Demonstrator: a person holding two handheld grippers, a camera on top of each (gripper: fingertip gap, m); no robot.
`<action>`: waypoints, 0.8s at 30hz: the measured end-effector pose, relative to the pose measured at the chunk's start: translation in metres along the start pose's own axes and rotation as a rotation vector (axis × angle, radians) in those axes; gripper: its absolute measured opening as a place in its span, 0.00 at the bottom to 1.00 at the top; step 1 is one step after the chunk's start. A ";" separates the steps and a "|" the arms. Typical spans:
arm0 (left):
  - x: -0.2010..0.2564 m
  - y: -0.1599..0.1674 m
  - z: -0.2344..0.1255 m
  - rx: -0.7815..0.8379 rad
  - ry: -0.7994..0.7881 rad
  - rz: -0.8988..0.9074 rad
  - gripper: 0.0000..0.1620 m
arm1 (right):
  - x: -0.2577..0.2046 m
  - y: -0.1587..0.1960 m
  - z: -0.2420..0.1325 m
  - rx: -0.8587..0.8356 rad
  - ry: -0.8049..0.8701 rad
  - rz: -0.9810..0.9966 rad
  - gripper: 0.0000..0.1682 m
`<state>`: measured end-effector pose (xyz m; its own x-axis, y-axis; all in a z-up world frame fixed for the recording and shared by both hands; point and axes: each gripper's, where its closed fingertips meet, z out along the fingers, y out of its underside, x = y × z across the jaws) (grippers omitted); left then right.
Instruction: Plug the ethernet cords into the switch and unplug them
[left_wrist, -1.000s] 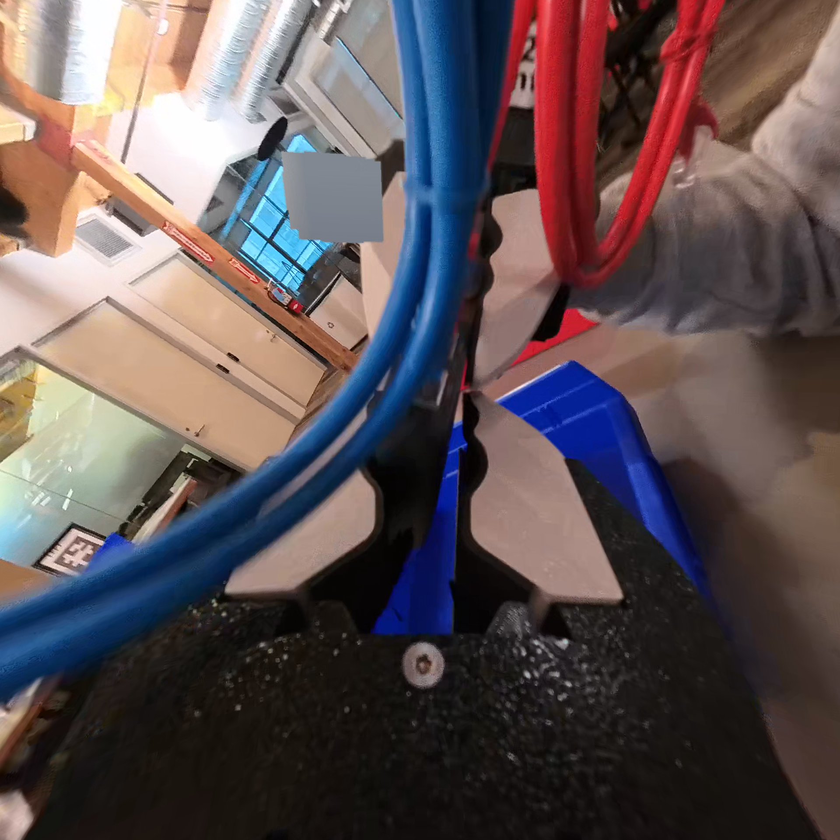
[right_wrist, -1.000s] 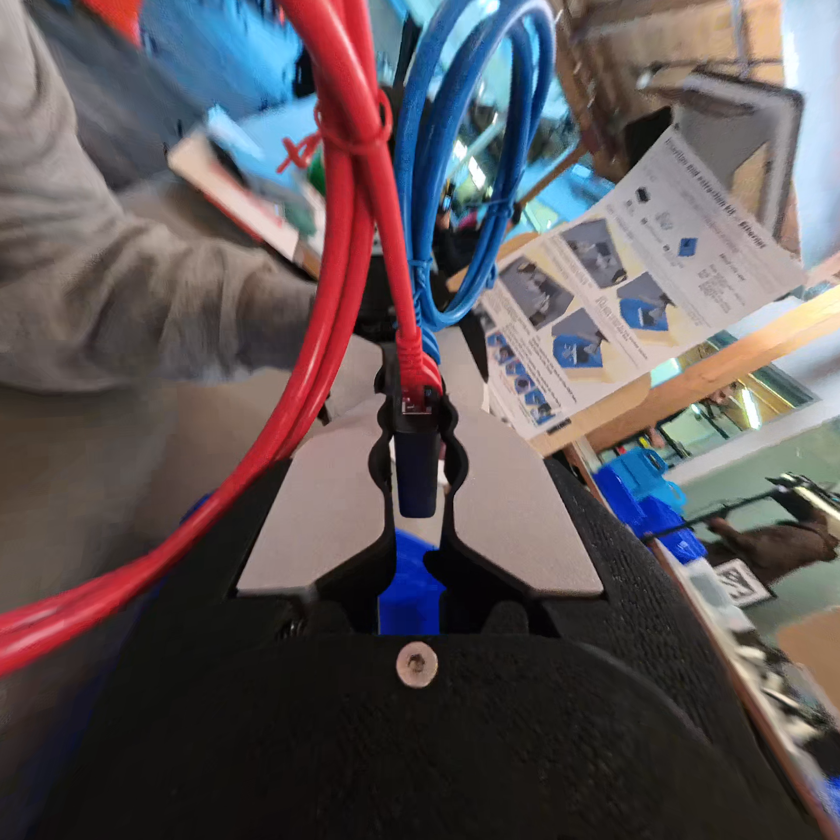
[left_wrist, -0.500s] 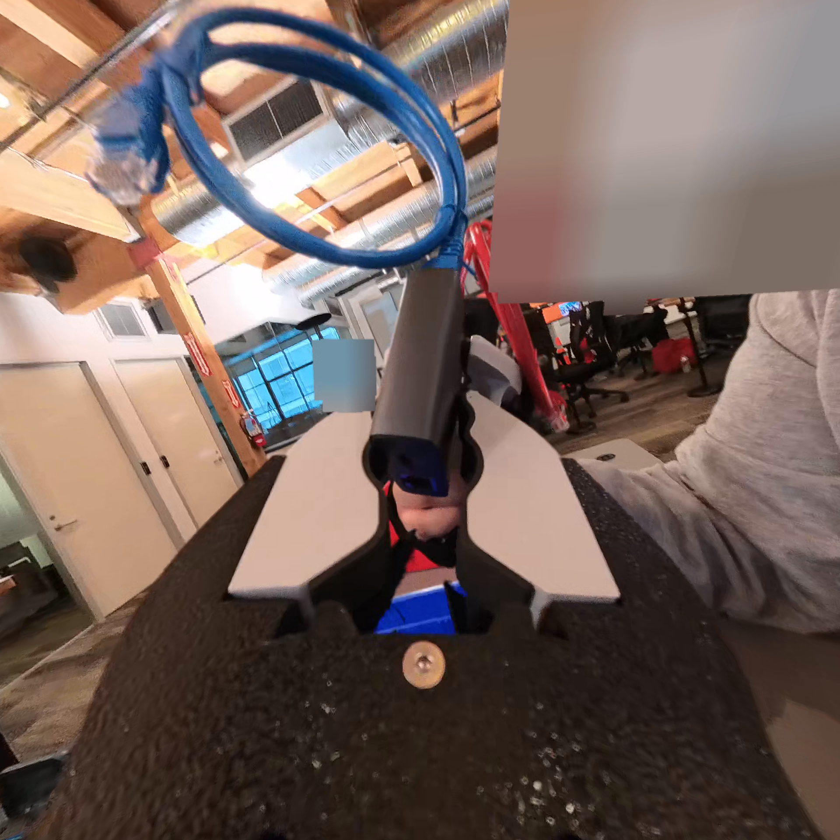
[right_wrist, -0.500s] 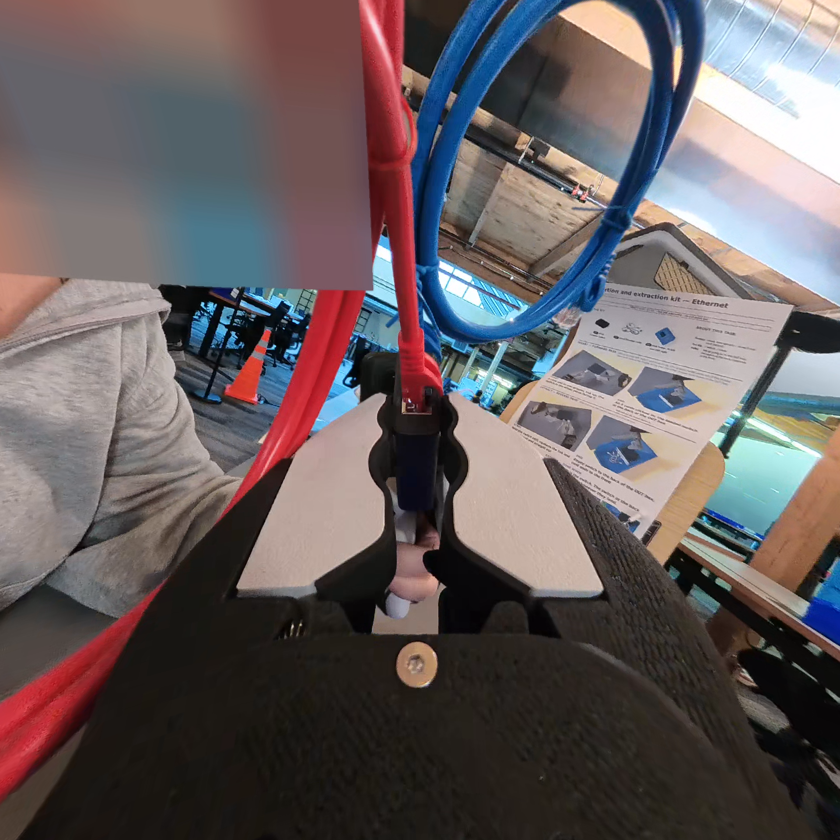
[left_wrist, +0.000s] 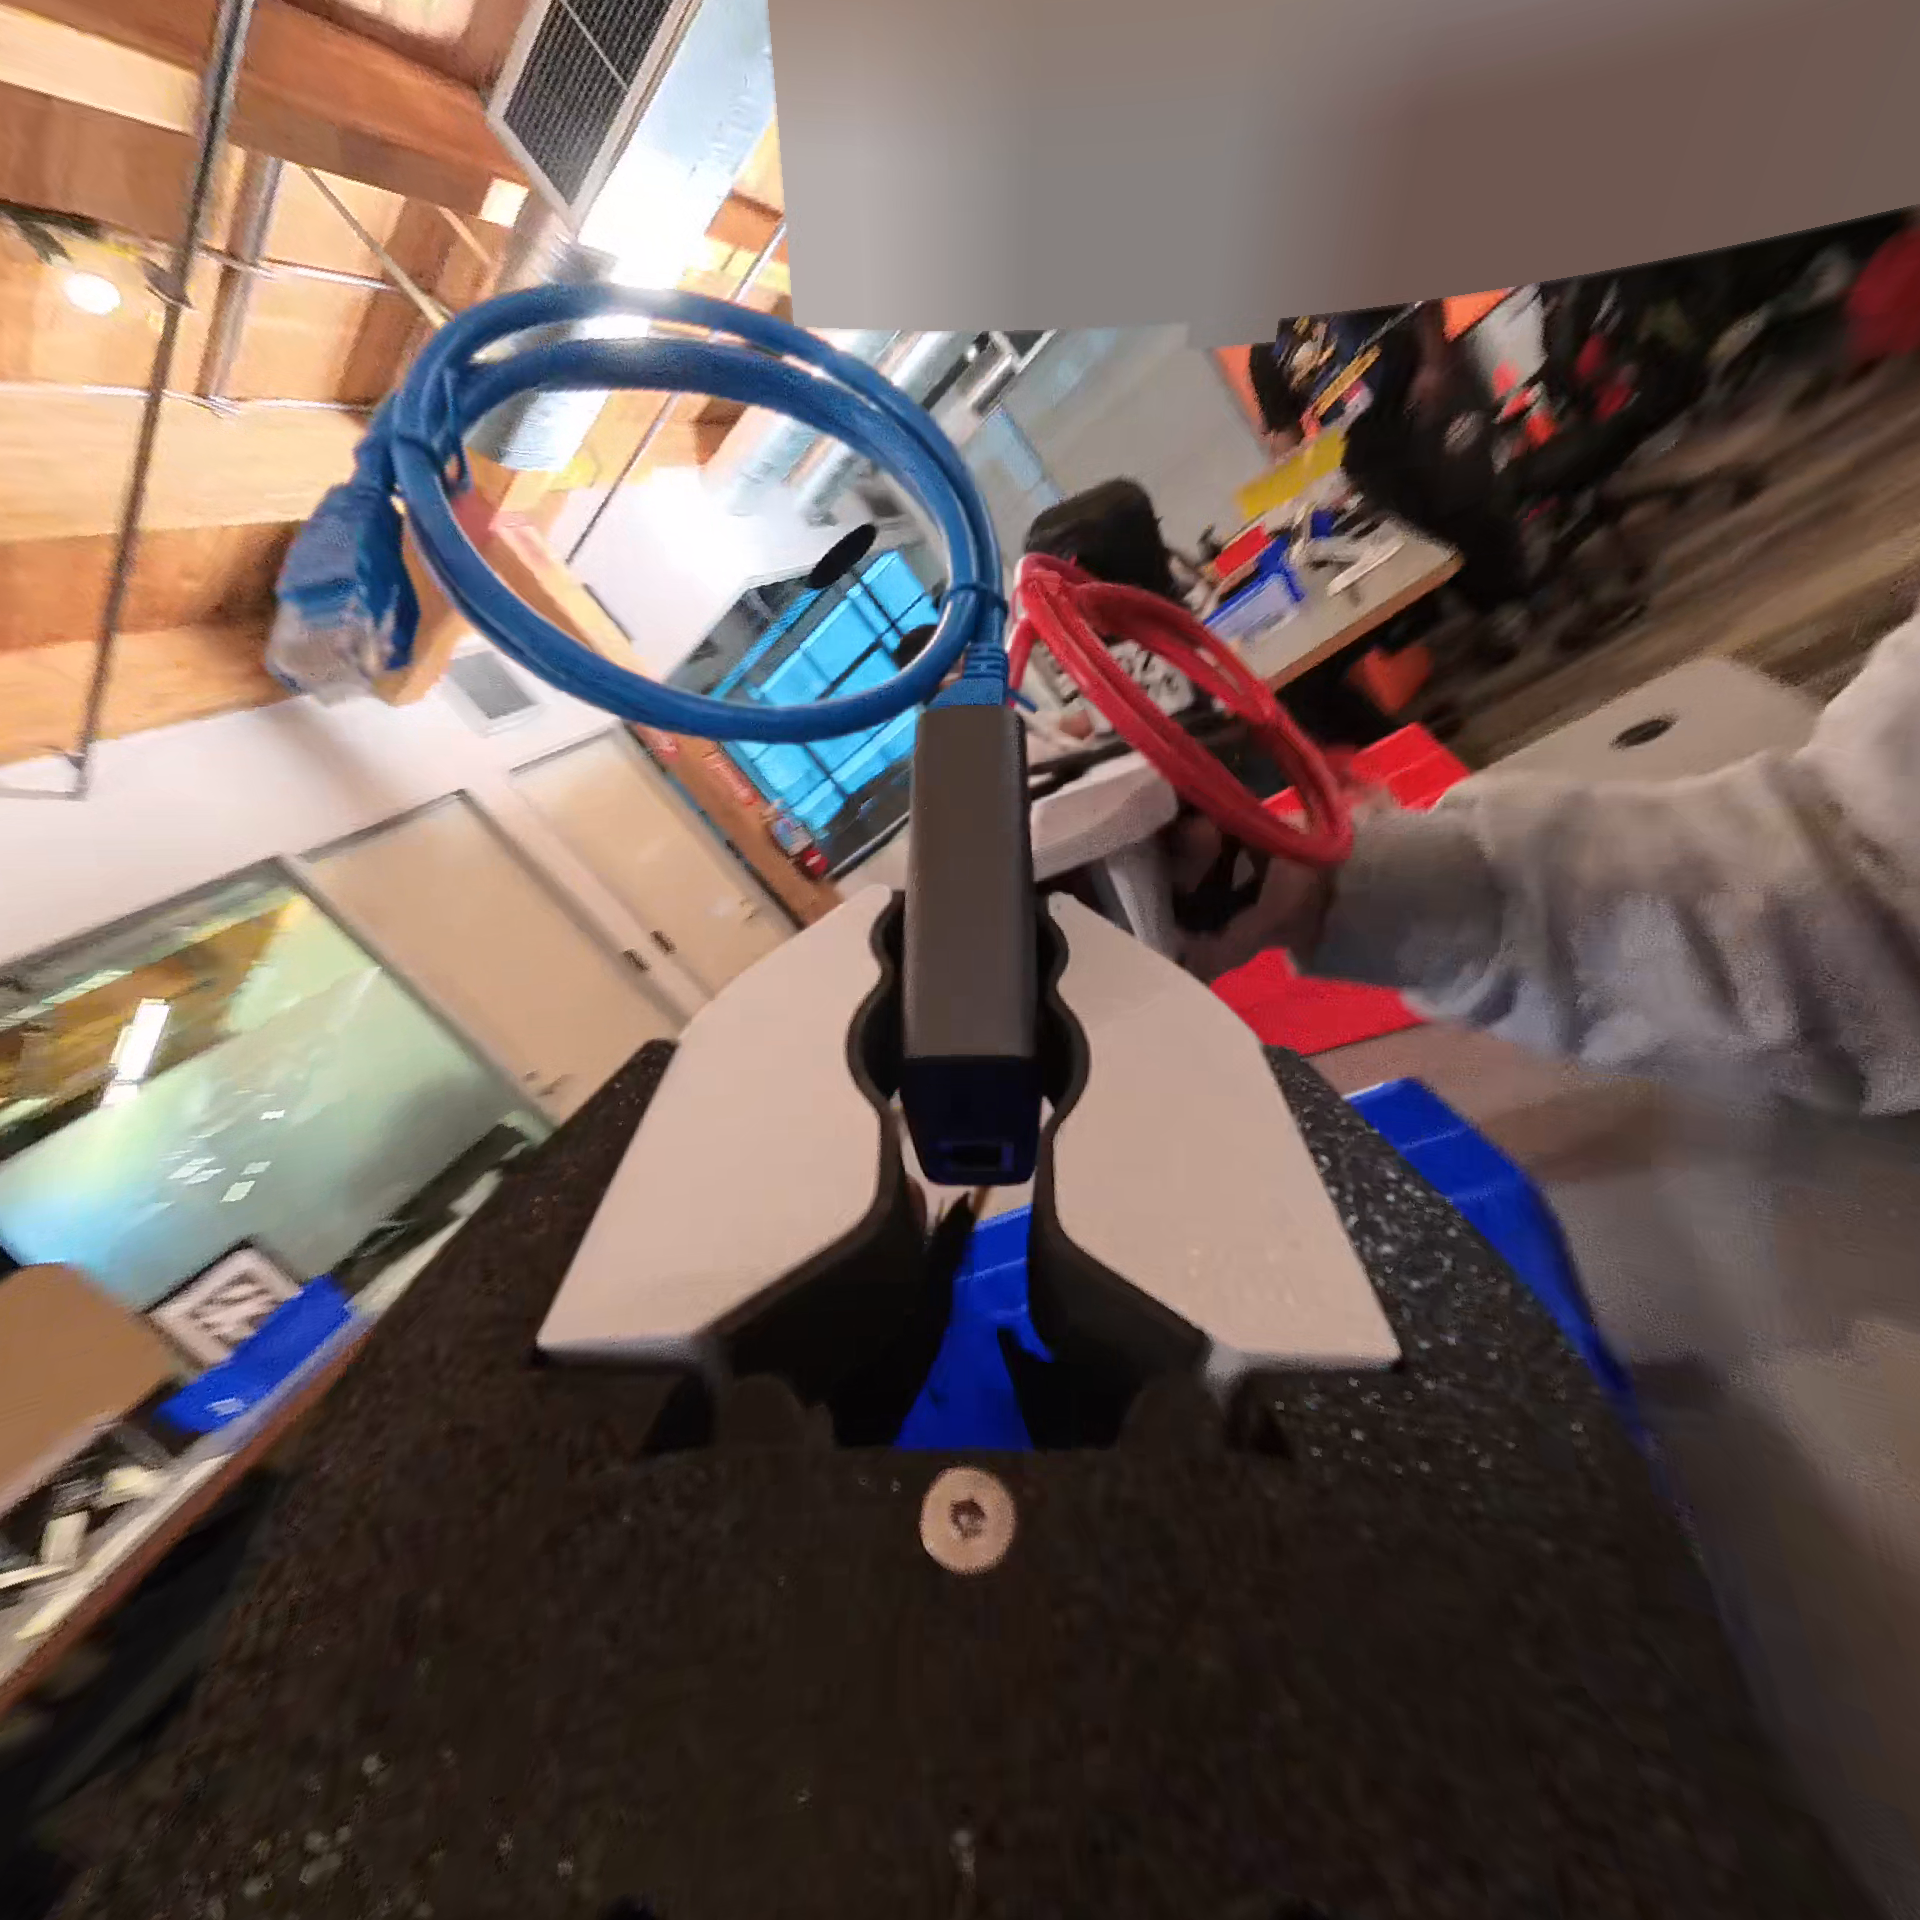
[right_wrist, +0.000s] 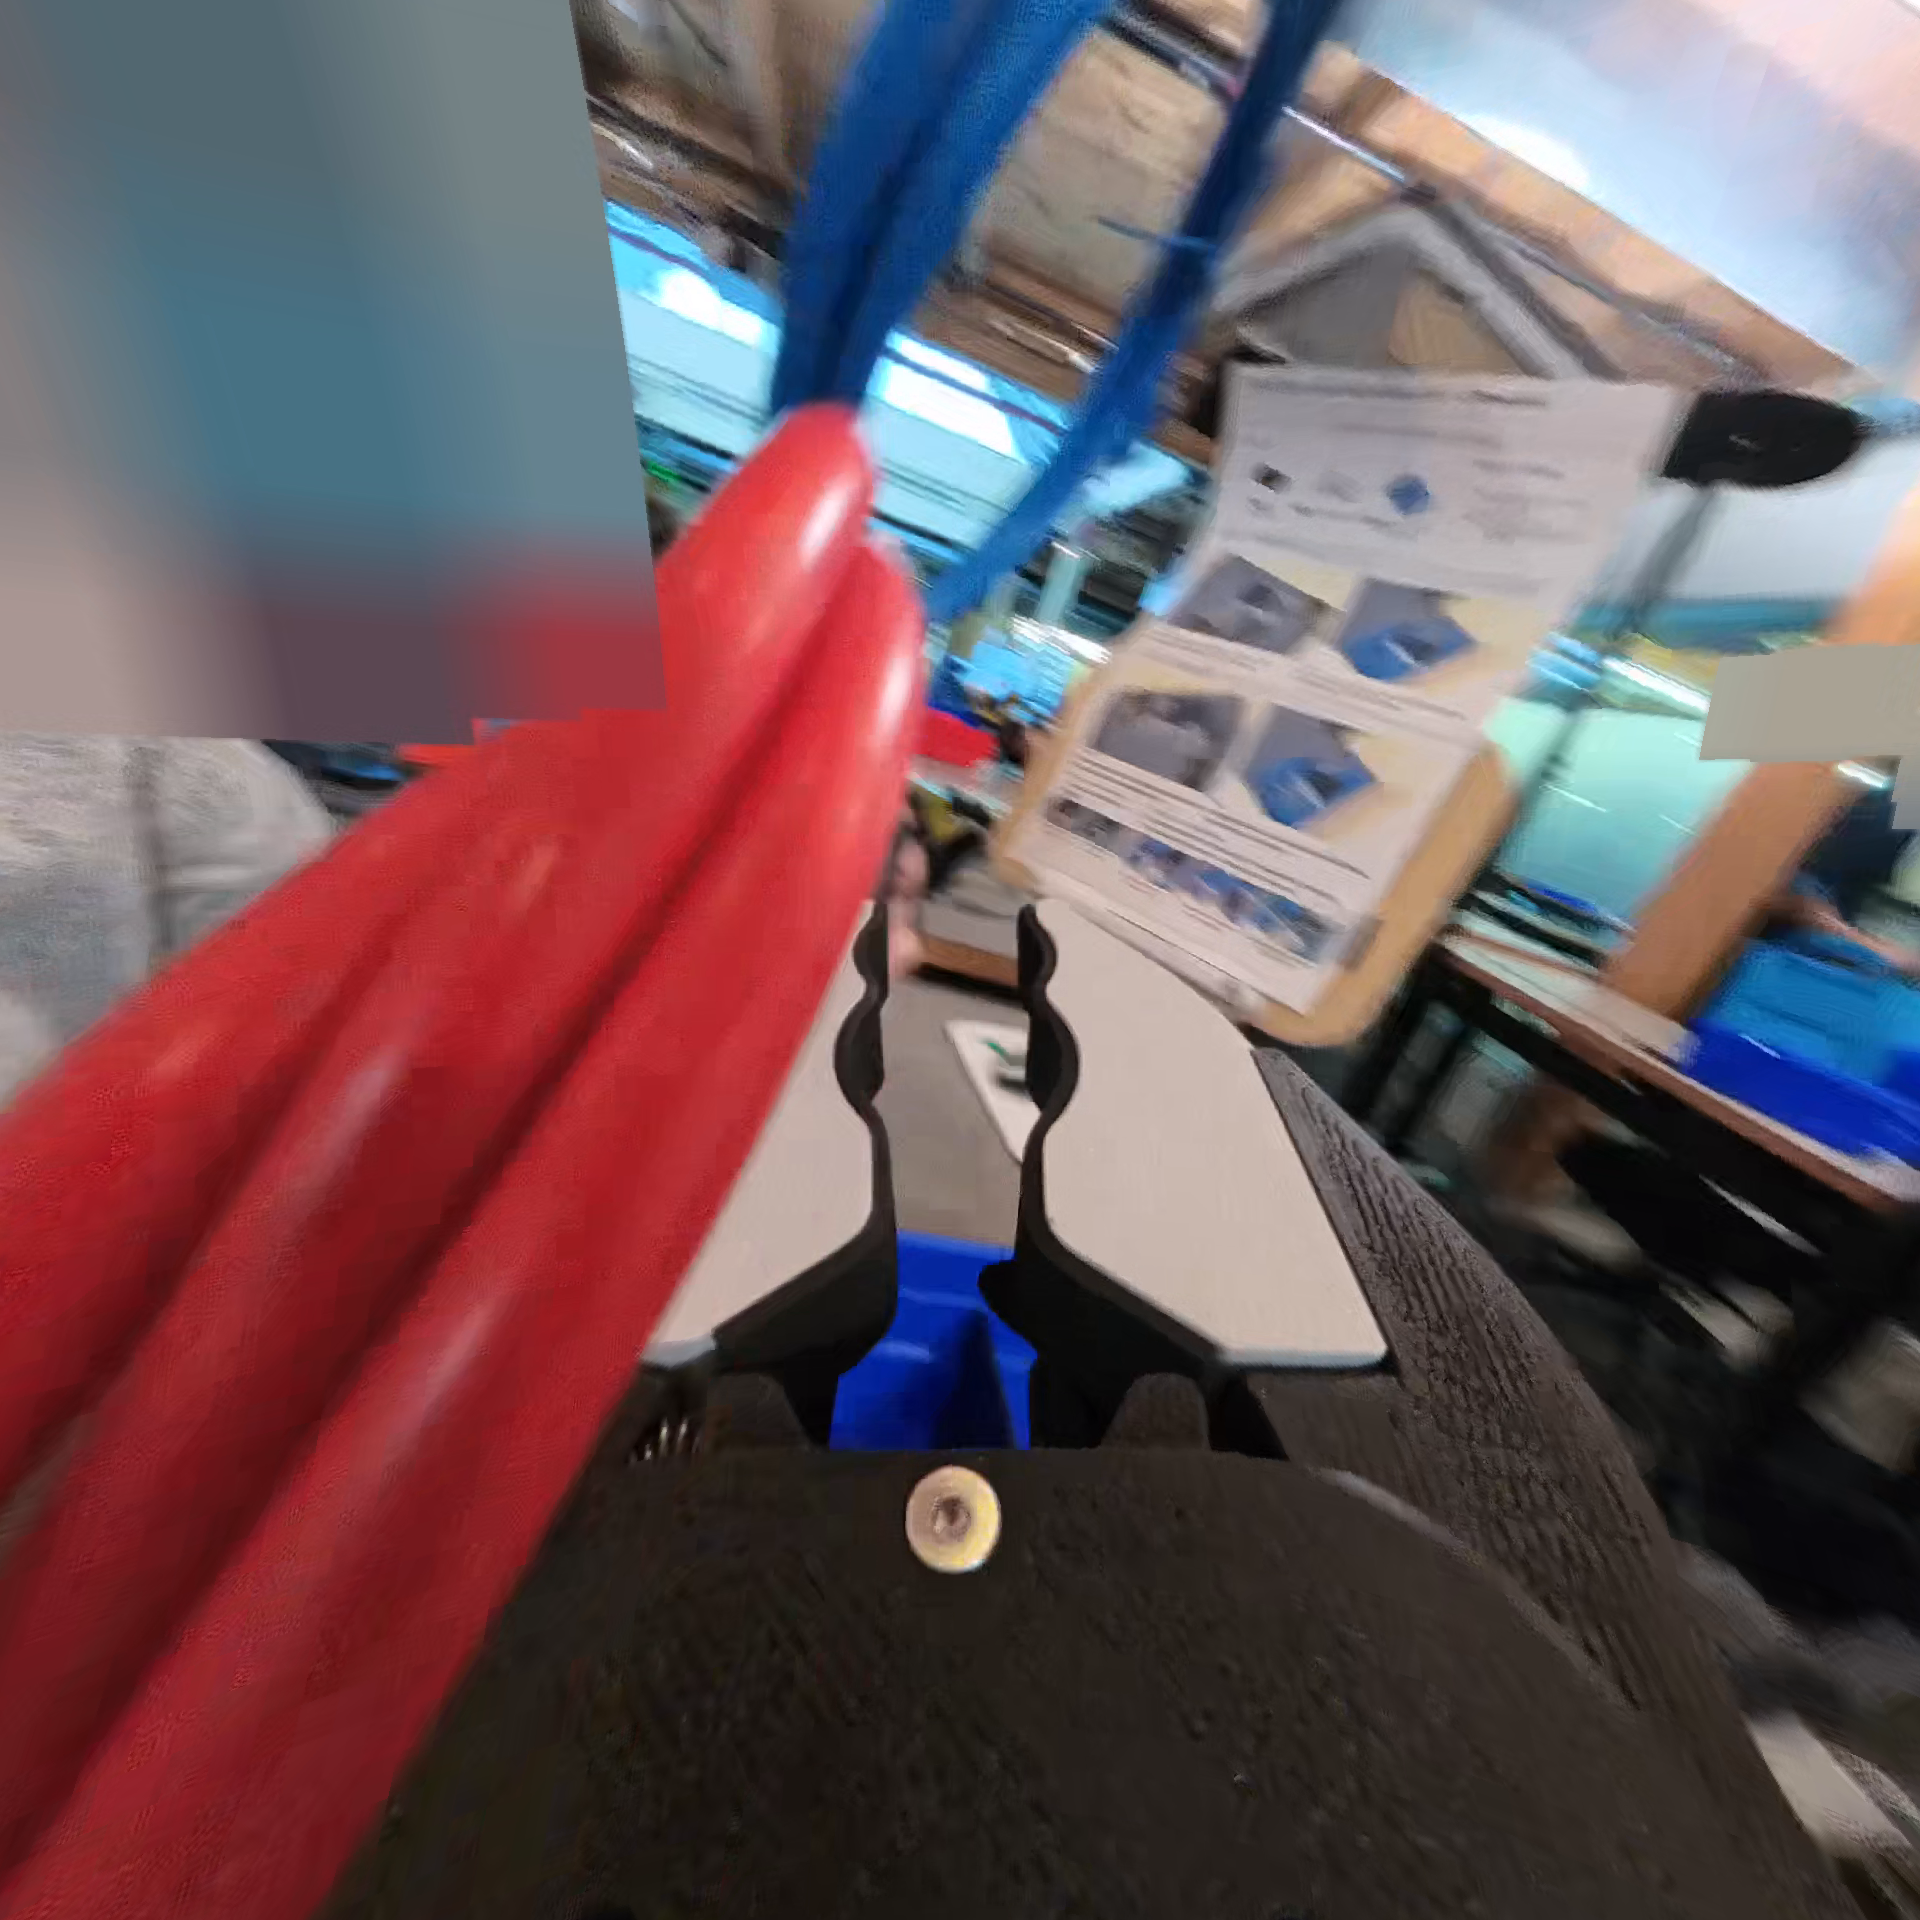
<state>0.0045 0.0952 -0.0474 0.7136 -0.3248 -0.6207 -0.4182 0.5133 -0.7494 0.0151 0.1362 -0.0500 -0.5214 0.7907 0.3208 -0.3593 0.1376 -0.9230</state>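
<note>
My left gripper (left_wrist: 971, 914) is shut on a dark grey adapter block (left_wrist: 968, 966), which stands upright between the pads with its blue end and an empty port toward the camera. A coiled blue cable (left_wrist: 693, 713) is plugged into the block's far end, and its loose plug (left_wrist: 332, 613) hangs at the left. A coiled red cable (left_wrist: 1228, 755) hangs to the right by a grey sleeve (left_wrist: 1610, 883). My right gripper (right_wrist: 951, 935) is open with nothing between its pads. The red cable (right_wrist: 520, 1039) lies across its left finger (right_wrist: 821, 1143), close to the camera. The blue cable (right_wrist: 862, 208) shows blurred above.
A blue bin lies below both grippers (left_wrist: 1455, 1164) (right_wrist: 925, 1340). A printed sheet on a wooden board (right_wrist: 1330, 707) stands ahead of the right gripper. Tables with blue bins (right_wrist: 1818, 1018) are at the right. A red bin (left_wrist: 1309, 997) sits beyond the left gripper. Tip to tip, the grippers are about 5 centimeters apart.
The adapter with the red plug has left my right gripper, whose jaws now stand empty. The red cable has come free of the block. My left gripper keeps the block; both views have swung.
</note>
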 end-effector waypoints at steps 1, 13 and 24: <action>-0.002 0.002 -0.001 -0.042 -0.019 0.051 0.13 | 0.016 0.002 -0.010 -0.047 0.100 -0.008 0.14; -0.028 0.027 -0.016 -0.294 -0.152 0.216 0.13 | 0.102 -0.016 -0.123 -0.443 0.928 -0.390 0.18; -0.040 0.079 -0.028 -0.640 -0.178 0.305 0.13 | 0.006 0.032 -0.012 -0.739 0.333 -0.645 0.19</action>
<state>-0.0727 0.1262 -0.0885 0.5703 -0.0797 -0.8176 -0.8210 -0.0218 -0.5705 0.0093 0.1528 -0.0805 -0.1178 0.5464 0.8292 0.1293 0.8363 -0.5328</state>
